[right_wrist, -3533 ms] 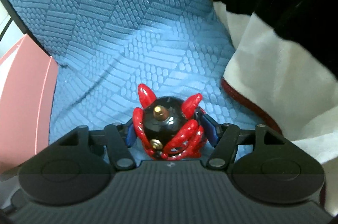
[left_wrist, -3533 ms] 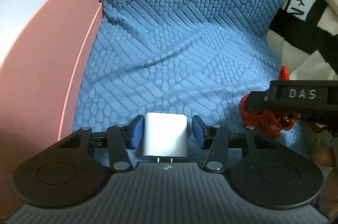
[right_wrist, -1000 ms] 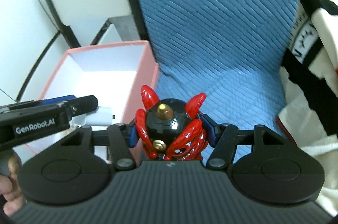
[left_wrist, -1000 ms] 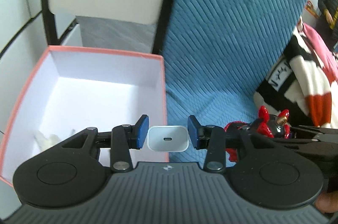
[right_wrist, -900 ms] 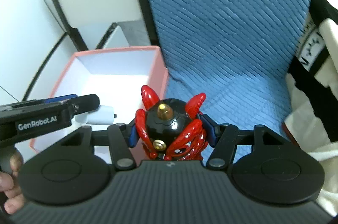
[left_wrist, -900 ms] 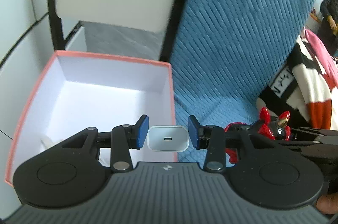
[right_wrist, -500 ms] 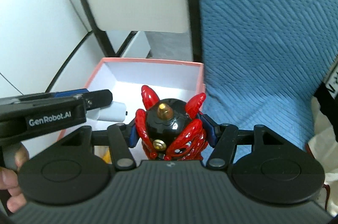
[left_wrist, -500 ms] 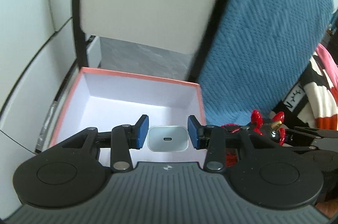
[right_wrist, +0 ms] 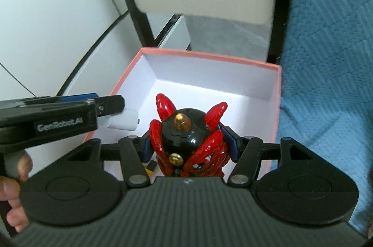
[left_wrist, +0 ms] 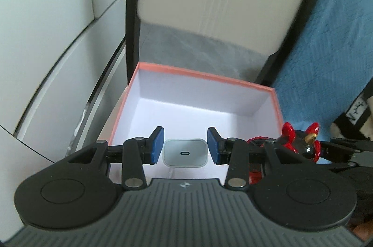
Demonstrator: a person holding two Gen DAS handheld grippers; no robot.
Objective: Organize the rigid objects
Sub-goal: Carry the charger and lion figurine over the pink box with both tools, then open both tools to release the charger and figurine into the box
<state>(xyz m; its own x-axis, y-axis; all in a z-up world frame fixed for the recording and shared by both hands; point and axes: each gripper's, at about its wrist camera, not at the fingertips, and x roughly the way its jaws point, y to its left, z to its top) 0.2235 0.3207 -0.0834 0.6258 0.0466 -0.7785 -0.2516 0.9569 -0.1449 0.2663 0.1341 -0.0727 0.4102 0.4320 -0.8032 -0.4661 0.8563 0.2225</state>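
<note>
Left gripper (left_wrist: 185,146) clamping small white plastic charger block (left_wrist: 185,152); right gripper (right_wrist: 190,144) clamping glossy red-and-black horned figurine (right_wrist: 188,142); pink-rimmed white cardboard box (left_wrist: 205,80) beyond fingertips.

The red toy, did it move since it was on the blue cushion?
Yes. The red toy, shut in the right gripper, has left the blue cushion and moved leftward; it now hangs over the pink box.

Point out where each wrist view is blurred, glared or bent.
Left wrist view: chair frame and blue cover smeared and fisheye-curved, white charger sharp. Right wrist view: backrest edge soft, bright highlight on the red-and-black figurine, pink box floor overexposed.
</note>
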